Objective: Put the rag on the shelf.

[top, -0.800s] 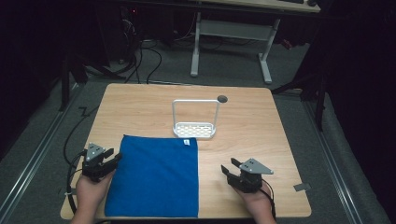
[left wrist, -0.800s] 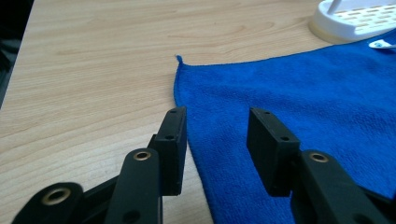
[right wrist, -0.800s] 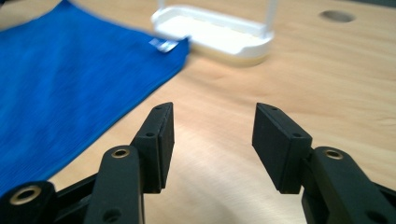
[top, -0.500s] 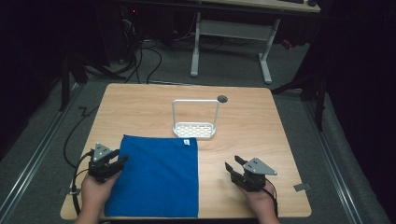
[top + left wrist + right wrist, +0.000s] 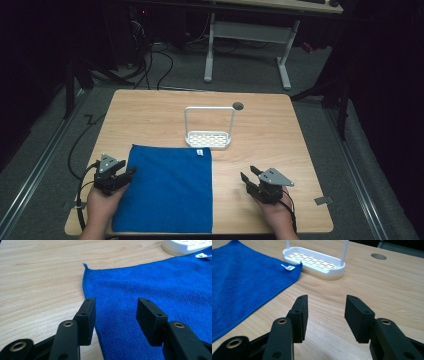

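A blue cloth (image 5: 167, 190) lies flat on the near left part of the wooden table (image 5: 280, 135), with a small white tag (image 5: 199, 152) at its far right corner. My left gripper (image 5: 127, 172) hovers open at the cloth's left edge. In the left gripper view the cloth (image 5: 150, 285) runs under that gripper (image 5: 115, 312), and its pads grip nothing. My right gripper (image 5: 248, 173) is open over bare wood, to the right of the cloth. The right gripper view has this gripper (image 5: 325, 312) empty, with the cloth (image 5: 242, 282) off to its left.
A white perforated rack (image 5: 209, 137) with a tall wire handle stands just beyond the cloth's far right corner, also seen as the rack (image 5: 314, 262) ahead of the right gripper. A round hole (image 5: 238, 105) lies behind it. Cables trail from both grippers.
My left gripper has shifted a little to the right, up to the cloth's left edge. The right gripper has hardly moved.
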`<state>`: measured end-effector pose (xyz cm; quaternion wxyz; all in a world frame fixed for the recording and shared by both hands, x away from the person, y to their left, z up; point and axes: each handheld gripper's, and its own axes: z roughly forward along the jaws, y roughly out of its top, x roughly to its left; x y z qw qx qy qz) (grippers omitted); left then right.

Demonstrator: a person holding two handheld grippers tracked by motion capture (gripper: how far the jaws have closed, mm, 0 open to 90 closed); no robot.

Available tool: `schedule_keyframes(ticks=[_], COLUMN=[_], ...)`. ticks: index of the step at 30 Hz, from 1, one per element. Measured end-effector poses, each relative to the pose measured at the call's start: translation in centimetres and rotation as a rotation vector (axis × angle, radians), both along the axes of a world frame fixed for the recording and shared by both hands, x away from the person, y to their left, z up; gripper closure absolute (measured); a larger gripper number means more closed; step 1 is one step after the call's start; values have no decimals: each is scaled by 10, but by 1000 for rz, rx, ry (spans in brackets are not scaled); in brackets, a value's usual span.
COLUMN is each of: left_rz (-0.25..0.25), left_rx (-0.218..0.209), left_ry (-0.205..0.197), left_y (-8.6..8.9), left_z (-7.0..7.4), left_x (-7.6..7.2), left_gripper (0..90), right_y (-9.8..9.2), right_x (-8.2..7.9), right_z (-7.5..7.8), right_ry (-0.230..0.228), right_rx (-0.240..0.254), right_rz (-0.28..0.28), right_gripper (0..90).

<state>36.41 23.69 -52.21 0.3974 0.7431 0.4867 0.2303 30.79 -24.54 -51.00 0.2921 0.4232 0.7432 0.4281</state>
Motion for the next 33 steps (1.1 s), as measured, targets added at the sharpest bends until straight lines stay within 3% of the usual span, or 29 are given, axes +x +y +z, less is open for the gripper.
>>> schedule_keyframes(ticks=[10, 15, 21, 24, 26, 29, 33], left_rz=[5, 7, -1, -6, -8, 2, 26], left_rx=[13, -3, -40, 14, 7, -5, -1], left_ry=[-28, -26, -11, -9, -12, -23, 9], left_y=[-2, -3, -4, -9, -10, -10, -6], left_z=[2, 3, 1, 1, 1, 1, -1], left_x=[0, 3, 13, 19, 22, 27, 38], left_gripper=[496, 497, 496, 489, 494, 491, 504], right_y=[8, 11, 21, 27, 33, 37, 44], right_x=[0, 1, 0, 2, 6, 10, 18], right_z=[1, 2, 1, 1, 3, 4, 7], right_ry=[8, 15, -20, -20, -6, 4, 35], right_rx=[-11, 8, -3, -16, -46, -35, -41], right_rz=[46, 66, 73, 81, 95, 109, 124], right_gripper=[465, 444, 449, 454, 397, 385, 353])
